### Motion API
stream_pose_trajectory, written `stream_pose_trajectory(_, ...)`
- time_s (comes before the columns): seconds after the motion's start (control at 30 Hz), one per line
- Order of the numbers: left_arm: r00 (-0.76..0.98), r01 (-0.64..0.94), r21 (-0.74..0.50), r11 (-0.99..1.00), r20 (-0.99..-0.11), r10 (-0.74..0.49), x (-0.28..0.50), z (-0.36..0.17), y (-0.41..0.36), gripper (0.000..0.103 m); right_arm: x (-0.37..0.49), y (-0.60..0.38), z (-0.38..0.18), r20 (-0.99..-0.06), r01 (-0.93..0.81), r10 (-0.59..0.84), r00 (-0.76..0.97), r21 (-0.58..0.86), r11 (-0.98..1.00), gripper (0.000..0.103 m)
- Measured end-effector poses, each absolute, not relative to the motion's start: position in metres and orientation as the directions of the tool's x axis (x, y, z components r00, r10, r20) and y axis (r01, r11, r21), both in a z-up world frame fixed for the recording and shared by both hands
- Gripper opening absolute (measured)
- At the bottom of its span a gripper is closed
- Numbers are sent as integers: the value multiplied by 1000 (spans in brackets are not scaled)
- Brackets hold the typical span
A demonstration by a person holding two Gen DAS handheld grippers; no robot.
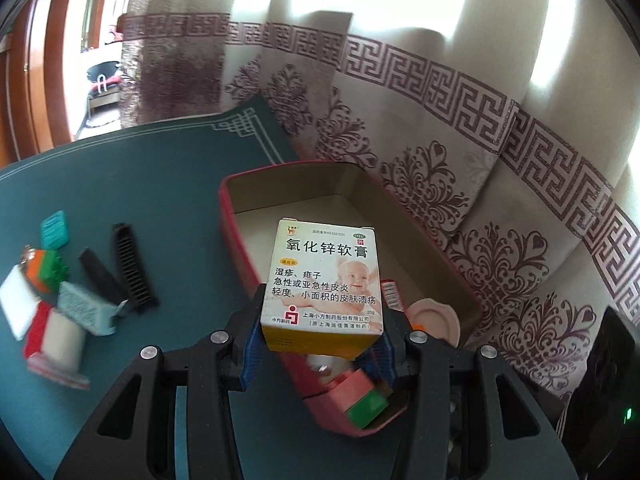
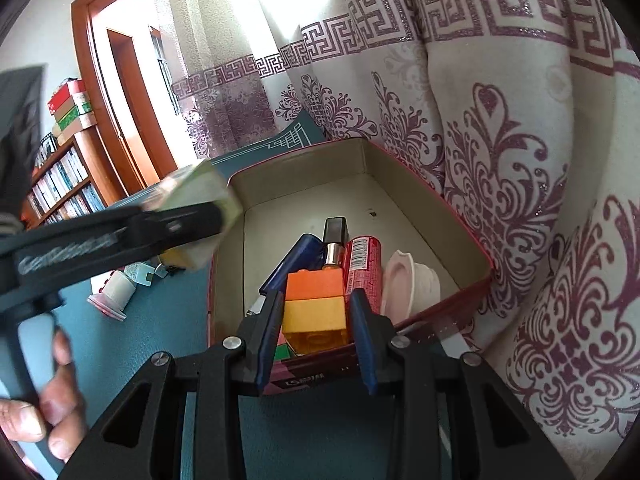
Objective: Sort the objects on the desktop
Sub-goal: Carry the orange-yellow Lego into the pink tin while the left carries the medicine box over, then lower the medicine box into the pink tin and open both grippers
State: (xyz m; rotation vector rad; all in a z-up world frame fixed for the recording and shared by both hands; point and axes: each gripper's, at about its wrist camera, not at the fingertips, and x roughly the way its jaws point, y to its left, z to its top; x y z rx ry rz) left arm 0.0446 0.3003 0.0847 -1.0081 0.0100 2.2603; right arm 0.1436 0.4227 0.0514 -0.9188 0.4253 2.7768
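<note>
Clamping a glossy white-and-yellow cardboard ointment carton [image 1: 322,286] between its blue ribbed pads, the left gripper [image 1: 320,344] holds it above the open red rectangular metal tin [image 1: 230,216] with a matte beige interior. The right gripper [image 2: 318,322] is closed on a stack of orange and yellow studded plastic bricks [image 2: 316,312] just over the tin's near wall. Inside the tin lie a red cylindrical tube [image 2: 362,264], a blue pen-like case [image 2: 292,260] and a pale pink ear-shaped model [image 2: 400,284]. Left of the tin, on the teal felt mat [image 1: 160,184], sit a black ridged plastic comb [image 1: 132,270] and blurred colourful blocks [image 1: 48,270].
</note>
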Motion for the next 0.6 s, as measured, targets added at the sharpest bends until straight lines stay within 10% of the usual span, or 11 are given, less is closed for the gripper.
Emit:
stream_pose_trajectory(0.23, -396, -596, -321, -736, -680, 617, 34, 76, 313, 70, 143, 422, 51, -605, -263, 89, -791, 205, -943, 41)
stream_pose_trajectory(0.6, -460, -575, -316, -755, -639, 617, 36, 80, 291, 70, 143, 413, 52, -598, -260, 103, -795, 184, -948, 54)
